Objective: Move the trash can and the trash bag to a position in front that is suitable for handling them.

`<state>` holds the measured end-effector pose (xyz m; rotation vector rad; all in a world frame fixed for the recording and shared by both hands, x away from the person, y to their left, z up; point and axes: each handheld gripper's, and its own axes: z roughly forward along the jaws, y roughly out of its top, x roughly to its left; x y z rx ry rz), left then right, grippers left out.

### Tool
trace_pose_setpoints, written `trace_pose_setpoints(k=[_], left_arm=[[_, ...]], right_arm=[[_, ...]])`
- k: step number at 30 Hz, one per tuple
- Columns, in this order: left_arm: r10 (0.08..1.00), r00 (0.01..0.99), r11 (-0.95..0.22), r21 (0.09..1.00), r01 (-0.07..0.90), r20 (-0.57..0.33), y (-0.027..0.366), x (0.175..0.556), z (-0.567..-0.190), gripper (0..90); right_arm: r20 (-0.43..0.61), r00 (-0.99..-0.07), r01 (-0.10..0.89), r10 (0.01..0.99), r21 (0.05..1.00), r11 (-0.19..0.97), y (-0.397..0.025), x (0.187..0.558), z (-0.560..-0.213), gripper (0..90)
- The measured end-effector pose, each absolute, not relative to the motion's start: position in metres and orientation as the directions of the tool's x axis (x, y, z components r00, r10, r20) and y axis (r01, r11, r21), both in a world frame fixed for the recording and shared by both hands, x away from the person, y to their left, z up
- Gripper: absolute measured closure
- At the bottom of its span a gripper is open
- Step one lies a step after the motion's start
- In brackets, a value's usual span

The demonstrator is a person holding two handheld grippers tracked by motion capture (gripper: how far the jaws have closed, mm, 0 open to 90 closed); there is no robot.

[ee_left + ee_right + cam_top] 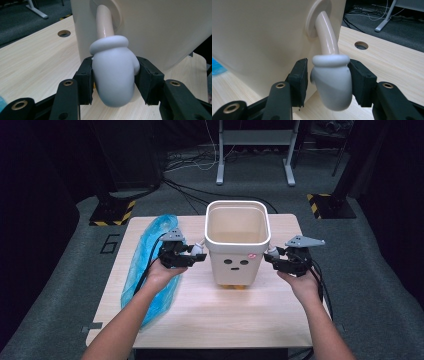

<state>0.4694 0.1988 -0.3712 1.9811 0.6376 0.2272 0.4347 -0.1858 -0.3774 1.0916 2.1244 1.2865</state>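
Light wooden rectangular table [210,320] under everything. Landmark: cream plastic square bin [237,242] with a painted face of two dots and a dash; it stands upright near the table's middle, toward the far edge, open top, nothing seen inside. Small orange feet show under its near bottom edge.

Left of the bin, well apart from it: crumpled translucent blue plastic bag [150,270], lying long along the table's left side, running from the far edge toward the near one. My left forearm crosses over it.

The bin has two beige curved arm-shaped handles coming out of round sockets on its side walls, each ending in a white mitten-shaped hand.

My left gripper [192,256] is just beside the bin's left wall. Its jaws are narrowed onto the left white mitten [114,72], both black pads pressed against the mitten's sides, as the left gripper view shows. Mitten hangs downward off its beige arm [105,21].

My right gripper [274,257] is just beside the bin's right wall. Jaws closed in on the right white mitten [333,80]; left pad looks touching, right pad right against the mitten's cuff.

Round cable hole [361,45] in the tabletop beyond the bin's right side, another [64,33] beyond its left.
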Motion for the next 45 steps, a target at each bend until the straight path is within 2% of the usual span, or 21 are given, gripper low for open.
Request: trace_pose_setpoints(k=[6,20,35,45], left_arm=[[0.518,0.846,-0.356,0.869,0.343,-0.122,0.2,0.469,-0.371,52.5],[0.513,0.85,-0.36,0.869,0.339,-0.119,0.228,0.456,-0.366,52.7],[0.501,0.856,-0.34,0.88,0.332,-0.13,0.274,0.412,-0.368,52.8],[0.488,0.866,-0.336,0.894,0.297,-0.105,0.288,0.381,-0.361,52.8]], right_arm=[[0.029,-0.601,0.406,0.799,0.872,0.274,-0.18,0.434,-0.374,55.7],[0.013,-0.634,0.348,0.773,0.898,0.271,-0.159,0.42,-0.367,56.5],[-0.001,-0.717,0.305,0.697,0.898,0.315,-0.124,0.392,-0.369,56.8],[-0.011,-0.756,0.284,0.654,0.896,0.342,-0.113,0.371,-0.371,56.8]])
